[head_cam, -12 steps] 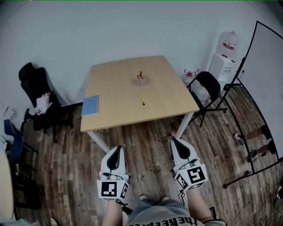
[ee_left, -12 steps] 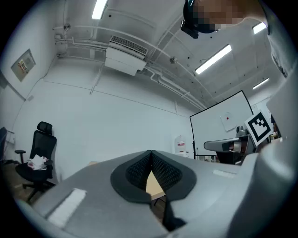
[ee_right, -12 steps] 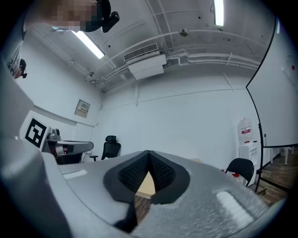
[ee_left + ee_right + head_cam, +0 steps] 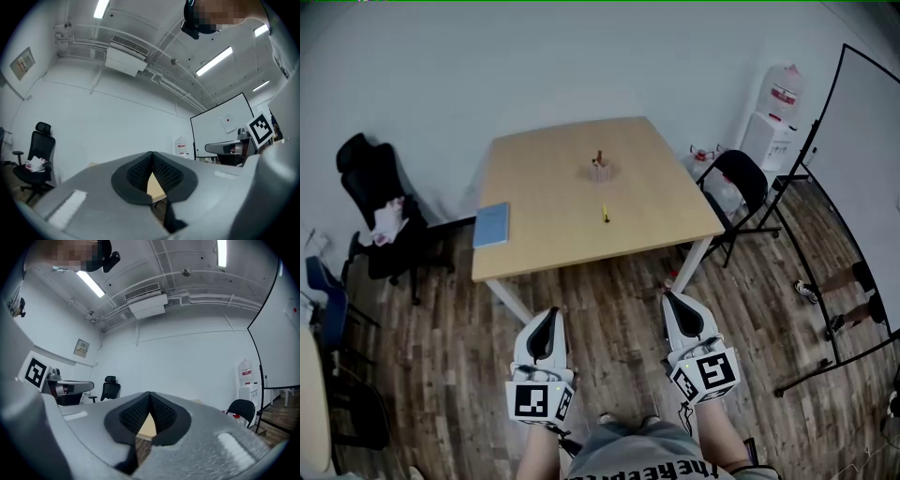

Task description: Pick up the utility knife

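- I stand back from the table [image 4: 546, 192], with bare floor [image 4: 609, 291] between me and its near edge. So both tools are simply carried in front of me, not working yet.
- Left gripper [image 4: 549, 317]: jaws shut, tips meeting, nothing between the pads [image 4: 139, 171]. Only a sliver of tabletop shows through the gap below the tips.
- Right gripper [image 4: 673, 304]: same story, jaws closed and empty, pads [image 4: 161, 414] pressed tip to tip.
- I judge they are shut because there is nothing to hold at this range. One will have to open before it can take anything.
- Both point ahead toward the table, side by side and well apart, so either one could lead.
- The knife [image 4: 605, 215] lies flat on the table, right of centre, toward the near edge, with bare wood all around it.
- It sits just near of the pen cup [image 4: 599, 171] but apart from it. The blue notebook [image 4: 491, 225] lies far off to its left, by the left edge.
- Its look from here: a slim, short yellow stick with a darker bit along it, its long axis running near to far.
- It is too small in view to tell whether the blade is out or which end is the handle.
- My guess is the right gripper has the shorter line to it, and a low, flat thing like that will want a careful pinch across its narrow width.
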A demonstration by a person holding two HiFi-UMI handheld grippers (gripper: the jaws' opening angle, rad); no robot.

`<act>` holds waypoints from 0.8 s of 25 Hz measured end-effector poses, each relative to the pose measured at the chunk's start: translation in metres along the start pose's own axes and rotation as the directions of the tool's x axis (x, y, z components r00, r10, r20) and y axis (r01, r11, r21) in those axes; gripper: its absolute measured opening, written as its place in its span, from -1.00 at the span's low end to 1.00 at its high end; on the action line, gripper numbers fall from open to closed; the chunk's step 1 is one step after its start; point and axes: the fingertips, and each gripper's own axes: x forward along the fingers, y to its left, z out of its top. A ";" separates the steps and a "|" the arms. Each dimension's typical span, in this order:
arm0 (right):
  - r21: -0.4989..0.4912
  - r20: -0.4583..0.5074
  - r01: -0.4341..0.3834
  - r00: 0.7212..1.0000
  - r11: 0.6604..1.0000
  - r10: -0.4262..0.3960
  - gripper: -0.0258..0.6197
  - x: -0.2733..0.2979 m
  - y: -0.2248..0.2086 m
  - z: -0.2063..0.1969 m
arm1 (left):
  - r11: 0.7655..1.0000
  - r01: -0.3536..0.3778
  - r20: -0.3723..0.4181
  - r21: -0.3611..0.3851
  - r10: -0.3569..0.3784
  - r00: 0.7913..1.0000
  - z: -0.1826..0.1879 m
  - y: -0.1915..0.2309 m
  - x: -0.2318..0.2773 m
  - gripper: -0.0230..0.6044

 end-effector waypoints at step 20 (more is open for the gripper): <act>0.032 0.026 0.012 1.000 0.999 -0.013 -0.92 0.020 0.001 -0.006 | 1.000 0.024 0.001 0.004 -0.024 1.000 -0.009 0.019 0.014 -0.86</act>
